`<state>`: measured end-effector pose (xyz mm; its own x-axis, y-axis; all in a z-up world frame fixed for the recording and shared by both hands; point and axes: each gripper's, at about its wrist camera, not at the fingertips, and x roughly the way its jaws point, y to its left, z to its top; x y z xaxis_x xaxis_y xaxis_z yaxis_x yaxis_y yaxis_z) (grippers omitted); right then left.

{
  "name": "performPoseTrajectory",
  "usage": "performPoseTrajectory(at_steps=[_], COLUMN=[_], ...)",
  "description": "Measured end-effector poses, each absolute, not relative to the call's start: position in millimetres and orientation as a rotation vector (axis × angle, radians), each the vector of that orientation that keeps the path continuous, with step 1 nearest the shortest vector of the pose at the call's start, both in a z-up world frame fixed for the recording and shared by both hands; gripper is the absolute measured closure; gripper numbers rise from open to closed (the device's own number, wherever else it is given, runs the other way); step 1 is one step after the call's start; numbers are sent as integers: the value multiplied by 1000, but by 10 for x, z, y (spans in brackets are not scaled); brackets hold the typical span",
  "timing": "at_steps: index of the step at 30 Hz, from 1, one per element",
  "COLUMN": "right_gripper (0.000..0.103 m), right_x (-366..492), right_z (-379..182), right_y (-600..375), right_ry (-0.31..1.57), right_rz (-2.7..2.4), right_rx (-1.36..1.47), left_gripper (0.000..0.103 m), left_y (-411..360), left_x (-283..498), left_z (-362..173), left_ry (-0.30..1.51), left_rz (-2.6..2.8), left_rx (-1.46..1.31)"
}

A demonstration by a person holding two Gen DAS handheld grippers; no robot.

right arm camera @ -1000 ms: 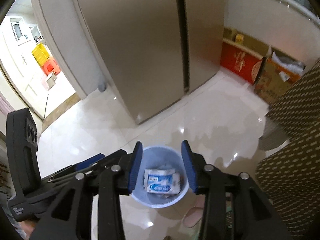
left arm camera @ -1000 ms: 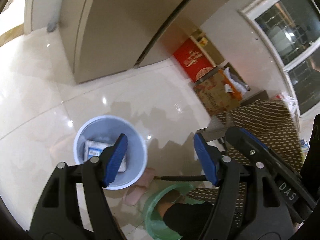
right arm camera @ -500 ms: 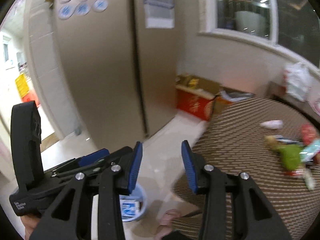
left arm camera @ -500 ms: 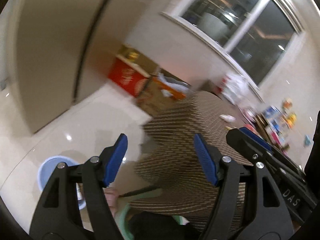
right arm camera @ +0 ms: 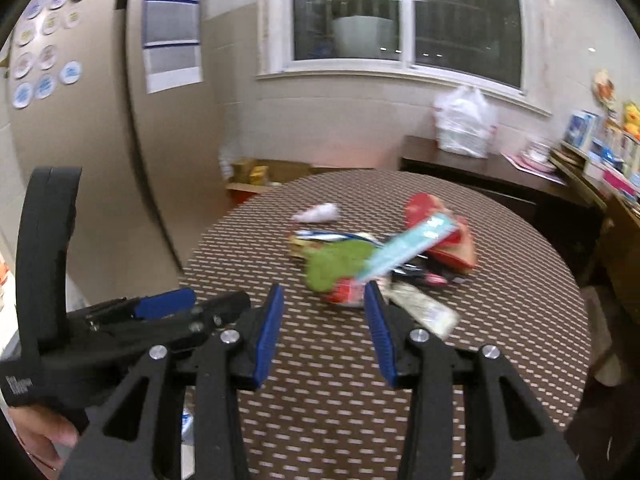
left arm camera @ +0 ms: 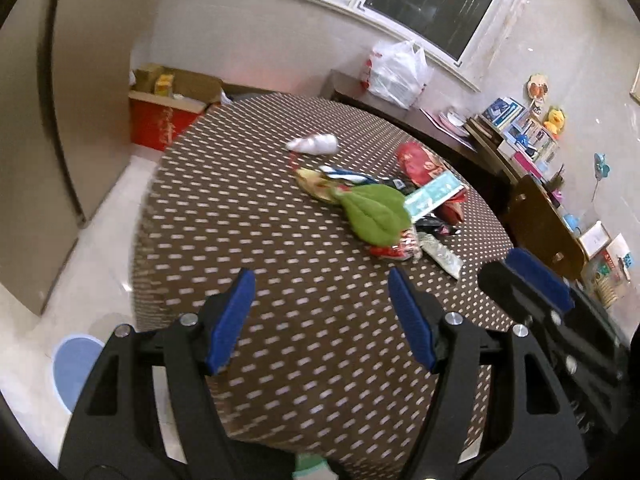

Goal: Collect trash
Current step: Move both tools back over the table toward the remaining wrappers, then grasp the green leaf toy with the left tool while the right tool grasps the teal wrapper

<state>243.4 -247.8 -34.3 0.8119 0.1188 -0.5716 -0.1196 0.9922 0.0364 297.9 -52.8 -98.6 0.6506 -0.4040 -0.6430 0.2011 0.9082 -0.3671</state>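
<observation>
**Both grippers up from the bin, now facing the table**

Since a second ago both of my grippers have swung up from the blue bin (left arm camera: 74,368) on the floor to the round table (left arm camera: 240,216) with the dotted brown cloth.

Left gripper (left arm camera: 320,316): blue pads spread wide, nothing between them, hovering over the table's near edge. Right gripper (right arm camera: 323,332): pads parted less widely, also empty, above the table and just short of the trash pile (right arm camera: 380,260).

Trash pile lies right of the table's centre. Green leaf-shaped piece (left arm camera: 376,210) sits at the pile's near-left side, long axis running from far-left to near-right in the left view. Teal flat packet (left arm camera: 434,192) rests across the pile, long axis slanting up to the right. White crumpled wad (left arm camera: 314,144) lies apart, on the table's far side from the pile.

Left view alone shows the bin, on the floor left of the table. Right view alone shows the magnets on the fridge (right arm camera: 80,128), left of the table; its pile is motion-blurred.
</observation>
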Motion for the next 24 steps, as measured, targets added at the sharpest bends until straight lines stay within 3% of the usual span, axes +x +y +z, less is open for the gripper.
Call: performPoseTrajectory(at_steps=[21,24], right_gripper=[59,59], right_x=[2840,2888], right_z=[-844,-867], right_y=[-3236,-3263], right_ry=[733,743], right_rz=[29,26], right_rx=[153,162], left_gripper=[34,40], left_y=[-1170,-1194], left_x=[3939,3961], left_z=[-1171,-1189], left_ry=[912,920], left_rz=[-221,-239], left_rx=[-275,-257])
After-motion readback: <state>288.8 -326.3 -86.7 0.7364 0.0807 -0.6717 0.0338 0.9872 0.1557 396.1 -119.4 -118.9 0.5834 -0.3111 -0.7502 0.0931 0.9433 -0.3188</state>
